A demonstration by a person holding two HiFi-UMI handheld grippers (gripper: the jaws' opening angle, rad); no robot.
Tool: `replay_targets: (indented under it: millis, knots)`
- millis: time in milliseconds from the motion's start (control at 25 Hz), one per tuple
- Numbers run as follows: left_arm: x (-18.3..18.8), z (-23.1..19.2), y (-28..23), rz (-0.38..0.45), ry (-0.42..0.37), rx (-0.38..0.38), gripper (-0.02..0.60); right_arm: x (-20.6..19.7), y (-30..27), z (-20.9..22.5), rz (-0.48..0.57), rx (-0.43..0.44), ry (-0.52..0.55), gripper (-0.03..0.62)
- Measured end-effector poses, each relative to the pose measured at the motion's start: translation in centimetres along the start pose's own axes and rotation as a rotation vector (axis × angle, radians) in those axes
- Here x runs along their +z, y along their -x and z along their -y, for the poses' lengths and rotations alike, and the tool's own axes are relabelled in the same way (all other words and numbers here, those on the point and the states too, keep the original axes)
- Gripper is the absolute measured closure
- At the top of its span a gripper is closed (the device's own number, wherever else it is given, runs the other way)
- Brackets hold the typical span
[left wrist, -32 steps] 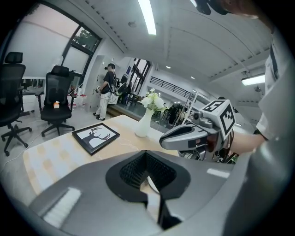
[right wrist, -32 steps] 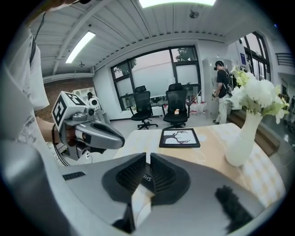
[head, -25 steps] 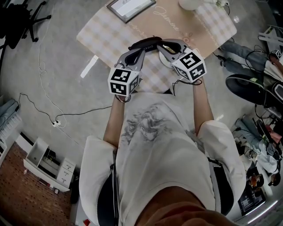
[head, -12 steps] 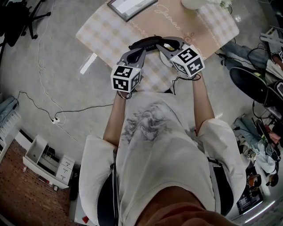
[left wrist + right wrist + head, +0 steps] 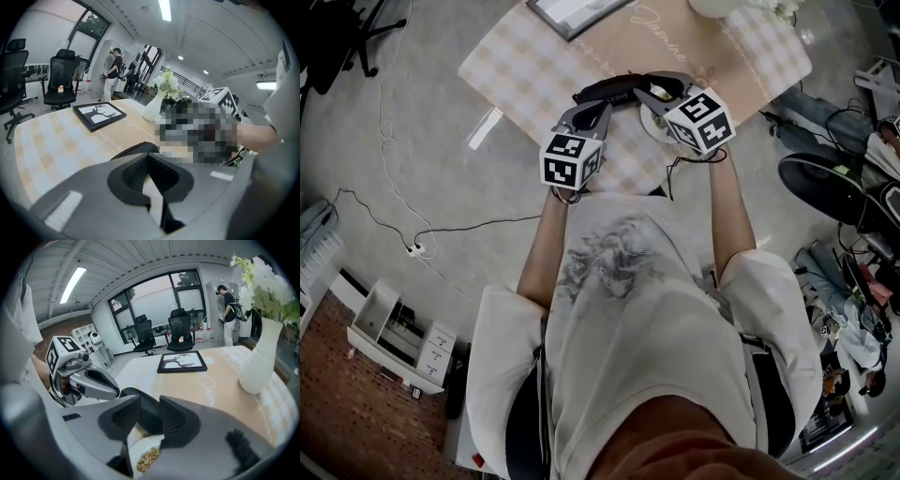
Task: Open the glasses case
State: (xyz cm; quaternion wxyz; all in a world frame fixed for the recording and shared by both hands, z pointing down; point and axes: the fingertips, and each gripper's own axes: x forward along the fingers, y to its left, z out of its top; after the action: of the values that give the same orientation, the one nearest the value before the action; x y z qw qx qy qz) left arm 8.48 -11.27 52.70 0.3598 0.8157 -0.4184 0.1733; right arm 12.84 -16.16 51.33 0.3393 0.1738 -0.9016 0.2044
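Black oblong hard-shell glasses case spans both tongs' tips over the checked beige table — left gripper jaws together at one end, right gripper jaws just opened, loosely straddling the other — probably light, rigid, slick: best taken at the lid seam.

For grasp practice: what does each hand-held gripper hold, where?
Right hand-held gripper: nothing; jaws just opened around glasses case. Left hand-held gripper: shut at its end, hold unclear.

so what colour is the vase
The vase is white, best in the right gripper view.
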Motion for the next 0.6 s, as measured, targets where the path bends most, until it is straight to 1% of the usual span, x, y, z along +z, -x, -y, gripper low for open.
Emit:
replay_targets:
  millis: [120, 200, 360, 600]
  knots:
    - [-0.2, -0.1, -0.2, -0.008, 0.004, 0.000, 0.578, 0.1, -0.1, 0.6, 0.003, 0.007, -0.012, 0.450]
    - [-0.4, -0.2, -0.3, -0.013, 0.008, 0.001, 0.578, -0.3, -0.4, 0.7, -0.019, 0.023, -0.007, 0.427]
    - [-0.7, -0.3, -0.5, -0.020, 0.014, 0.003, 0.578, -1.1, -1.1, 0.6, -0.059, 0.059, -0.002, 0.402]
    - [-1.2, -0.6, -0.6, -0.031, 0.021, 0.008, 0.578, -1.8, -2.1, 1.0, -0.075, 0.090, -0.025, 0.372]
